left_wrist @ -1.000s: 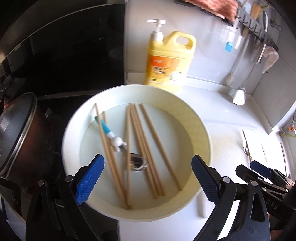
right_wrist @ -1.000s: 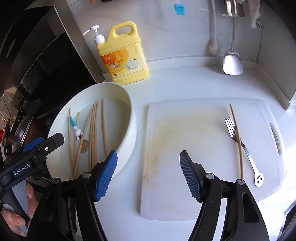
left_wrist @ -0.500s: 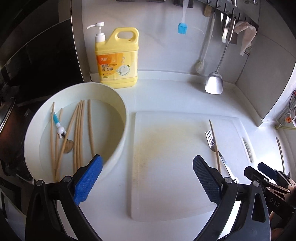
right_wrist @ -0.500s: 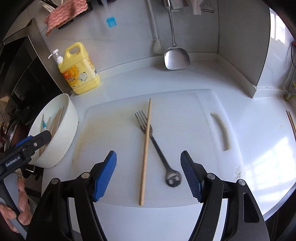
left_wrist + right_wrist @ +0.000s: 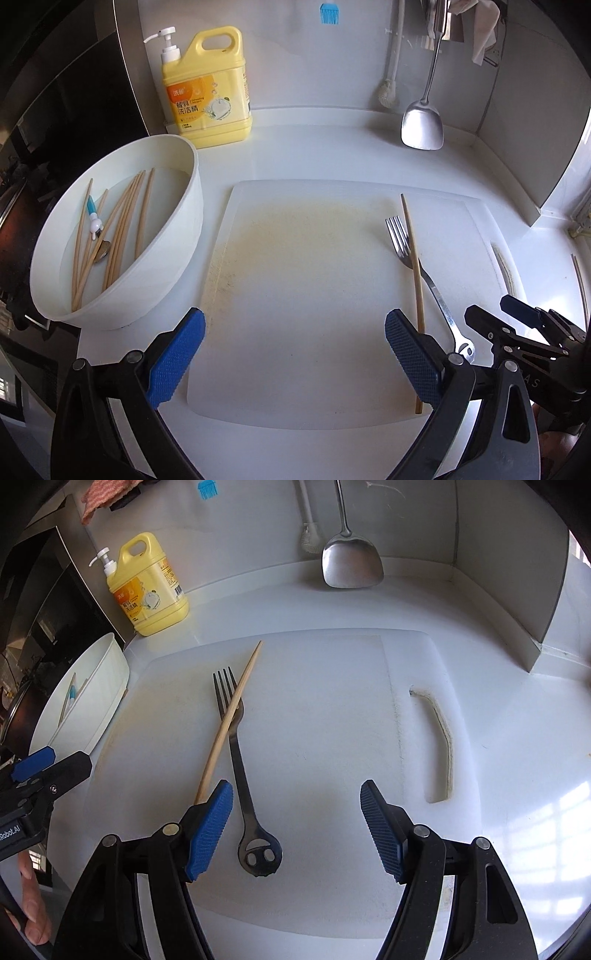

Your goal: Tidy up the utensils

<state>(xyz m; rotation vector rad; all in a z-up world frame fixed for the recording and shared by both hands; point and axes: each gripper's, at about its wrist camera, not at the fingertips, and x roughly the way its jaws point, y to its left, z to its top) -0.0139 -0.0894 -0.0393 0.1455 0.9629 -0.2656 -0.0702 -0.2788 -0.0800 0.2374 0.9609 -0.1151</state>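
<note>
A metal fork and one wooden chopstick lie crossed on a white cutting board; both also show in the left wrist view, the fork and the chopstick on the board. A white bowl left of the board holds several chopsticks and a blue-handled spoon. My left gripper is open and empty over the board's near edge. My right gripper is open and empty, just above the fork's handle end.
A yellow dish soap jug stands at the back wall. A metal spatula and a brush hang on the right. A dark stove and a pot lie to the left. The wall corner closes the right side.
Both grippers swung right, from over the bowl to over the cutting board. The right gripper came closer to the fork and chopstick. Both stayed open.
</note>
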